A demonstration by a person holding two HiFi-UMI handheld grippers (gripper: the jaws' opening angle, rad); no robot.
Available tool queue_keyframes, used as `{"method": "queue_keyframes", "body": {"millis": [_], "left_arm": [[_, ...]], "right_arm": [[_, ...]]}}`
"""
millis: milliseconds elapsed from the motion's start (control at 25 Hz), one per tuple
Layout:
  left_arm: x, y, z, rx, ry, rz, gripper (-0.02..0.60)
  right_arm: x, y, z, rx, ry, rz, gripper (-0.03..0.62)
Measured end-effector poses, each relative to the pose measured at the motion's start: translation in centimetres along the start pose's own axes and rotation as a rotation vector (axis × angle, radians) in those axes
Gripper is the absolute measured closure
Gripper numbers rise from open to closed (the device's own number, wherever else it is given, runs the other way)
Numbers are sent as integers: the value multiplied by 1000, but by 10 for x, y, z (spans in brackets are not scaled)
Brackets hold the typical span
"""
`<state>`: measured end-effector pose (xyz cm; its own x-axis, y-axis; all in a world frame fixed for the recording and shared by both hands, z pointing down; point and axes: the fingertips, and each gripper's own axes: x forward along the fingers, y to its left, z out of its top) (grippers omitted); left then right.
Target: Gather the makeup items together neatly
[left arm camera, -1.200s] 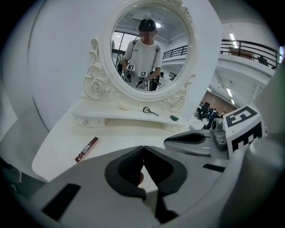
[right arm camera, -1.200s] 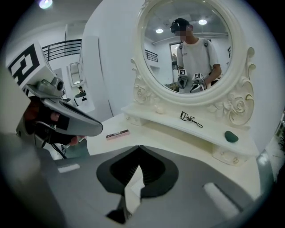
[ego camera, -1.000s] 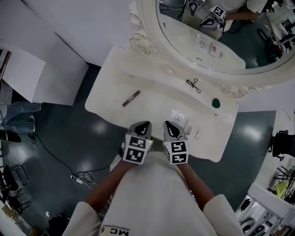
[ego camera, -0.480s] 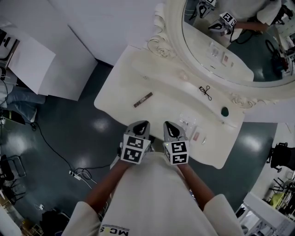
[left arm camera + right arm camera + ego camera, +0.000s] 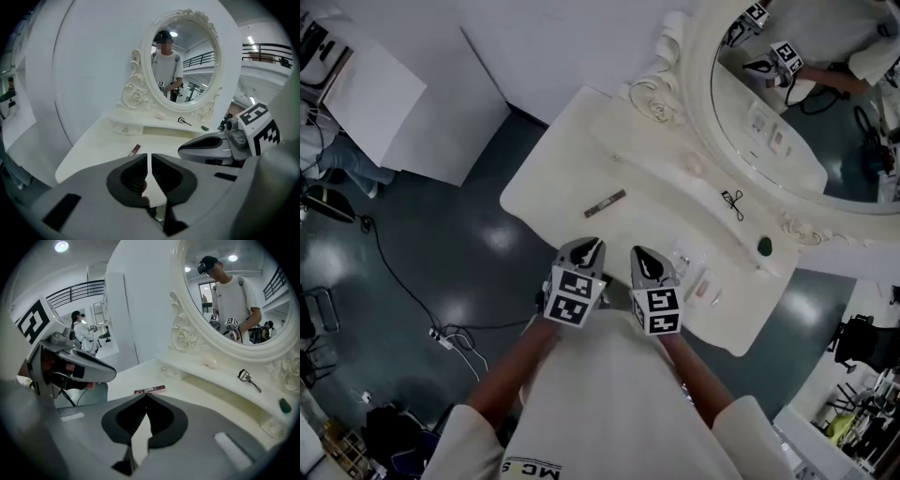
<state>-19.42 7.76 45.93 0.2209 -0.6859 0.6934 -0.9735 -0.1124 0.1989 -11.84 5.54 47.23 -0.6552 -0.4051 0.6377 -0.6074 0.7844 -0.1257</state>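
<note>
A white vanity table [image 5: 562,178] bears scattered makeup items. A slim brown stick [image 5: 606,202] lies left of centre. A black eyelash curler [image 5: 732,200] and a pale egg-shaped sponge [image 5: 694,169] rest on the raised shelf under the mirror, and a small green item [image 5: 764,247] sits at its right end. Clear and pinkish pieces [image 5: 701,281] lie near the front right. My left gripper [image 5: 592,246] and right gripper [image 5: 642,255] hover side by side at the table's front edge, both shut and empty. The stick [image 5: 150,390] lies just beyond the right jaws.
A large oval mirror [image 5: 806,103] in an ornate white frame rises behind the shelf. White partition panels [image 5: 403,103] stand left of the table. Cables [image 5: 450,337] trail on the dark floor. Another person [image 5: 82,336] stands far off in the right gripper view.
The head view has swung, so the table and mirror now sit further up and to the right. Both grippers have kept side by side at the front edge, still shut.
</note>
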Motion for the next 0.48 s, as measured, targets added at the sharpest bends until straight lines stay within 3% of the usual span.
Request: {"method": "queue_keyframes", "body": {"millis": [200, 280, 480], "left_arm": [[9, 16, -1, -6, -11, 16, 564], [14, 18, -3, 10, -3, 6, 493], [26, 21, -12, 63, 24, -16, 471]], "right_arm": [[11, 3, 2, -4, 15, 13, 591], [15, 3, 2, -3, 21, 15, 591], [21, 2, 2, 7, 38, 11, 591]]}}
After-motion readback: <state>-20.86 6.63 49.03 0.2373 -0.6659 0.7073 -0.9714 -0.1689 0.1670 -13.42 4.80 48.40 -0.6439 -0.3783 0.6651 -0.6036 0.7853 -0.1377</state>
